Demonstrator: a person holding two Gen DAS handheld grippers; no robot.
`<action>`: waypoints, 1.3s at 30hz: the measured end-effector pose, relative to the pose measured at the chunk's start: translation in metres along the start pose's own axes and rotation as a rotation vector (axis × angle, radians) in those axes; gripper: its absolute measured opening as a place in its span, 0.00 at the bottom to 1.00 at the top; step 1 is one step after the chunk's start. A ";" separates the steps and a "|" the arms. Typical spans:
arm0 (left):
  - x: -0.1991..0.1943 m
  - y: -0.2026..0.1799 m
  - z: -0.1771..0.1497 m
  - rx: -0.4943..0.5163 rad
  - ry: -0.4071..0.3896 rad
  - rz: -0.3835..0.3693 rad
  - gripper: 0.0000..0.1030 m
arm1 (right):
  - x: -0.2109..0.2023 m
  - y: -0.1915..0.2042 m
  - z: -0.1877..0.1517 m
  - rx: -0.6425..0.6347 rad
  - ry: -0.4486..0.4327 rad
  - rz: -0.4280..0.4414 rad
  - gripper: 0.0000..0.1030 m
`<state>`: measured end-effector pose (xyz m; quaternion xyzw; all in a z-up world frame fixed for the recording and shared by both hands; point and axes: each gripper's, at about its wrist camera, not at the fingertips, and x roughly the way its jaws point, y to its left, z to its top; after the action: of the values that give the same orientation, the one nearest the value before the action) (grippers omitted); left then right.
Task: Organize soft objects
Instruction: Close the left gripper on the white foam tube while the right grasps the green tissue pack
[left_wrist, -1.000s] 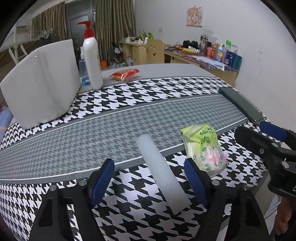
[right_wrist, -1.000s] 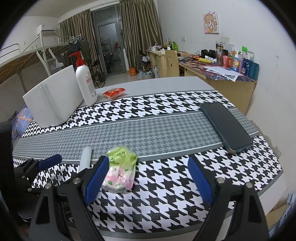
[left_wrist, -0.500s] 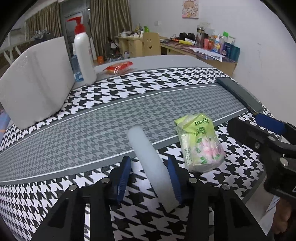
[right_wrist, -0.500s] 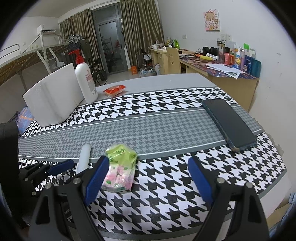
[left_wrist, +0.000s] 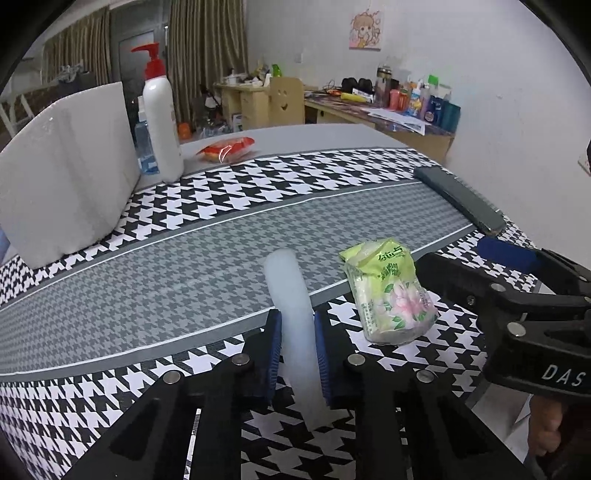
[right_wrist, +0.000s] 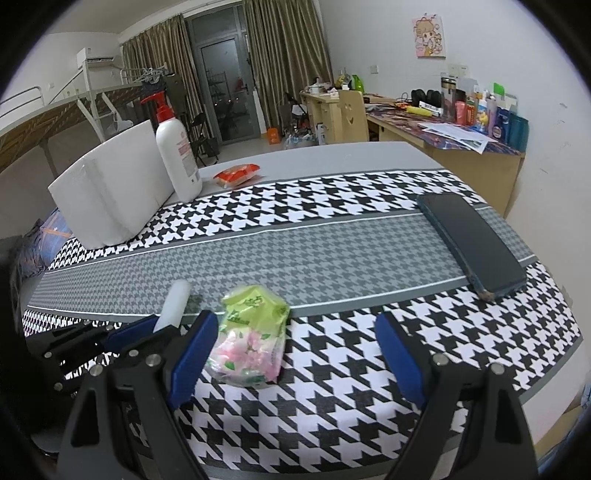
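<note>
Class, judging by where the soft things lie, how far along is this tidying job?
Done: nothing looks sorted yet. In hand: the left claw has just closed on the white foam stick. Left: the green tissue pack lies loose by the open right claw.

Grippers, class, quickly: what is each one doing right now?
Left gripper: jaws have just been closing, now shut on the white foam stick.
Right gripper: open, holding nothing; the tissue pack lies by its left finger.
</note>
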<state>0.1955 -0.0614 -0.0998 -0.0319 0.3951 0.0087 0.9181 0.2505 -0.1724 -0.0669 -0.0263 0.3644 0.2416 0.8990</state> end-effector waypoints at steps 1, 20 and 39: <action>-0.001 0.001 0.000 -0.003 -0.002 -0.003 0.19 | 0.000 0.001 0.000 -0.003 0.001 -0.003 0.87; -0.015 0.017 0.001 -0.014 -0.041 -0.009 0.19 | 0.017 0.020 -0.003 -0.035 0.059 -0.007 0.87; -0.019 0.036 0.000 -0.039 -0.045 -0.027 0.19 | 0.034 0.034 -0.010 -0.045 0.129 -0.040 0.70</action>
<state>0.1808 -0.0250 -0.0875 -0.0550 0.3738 0.0049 0.9259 0.2495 -0.1310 -0.0925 -0.0695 0.4155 0.2295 0.8774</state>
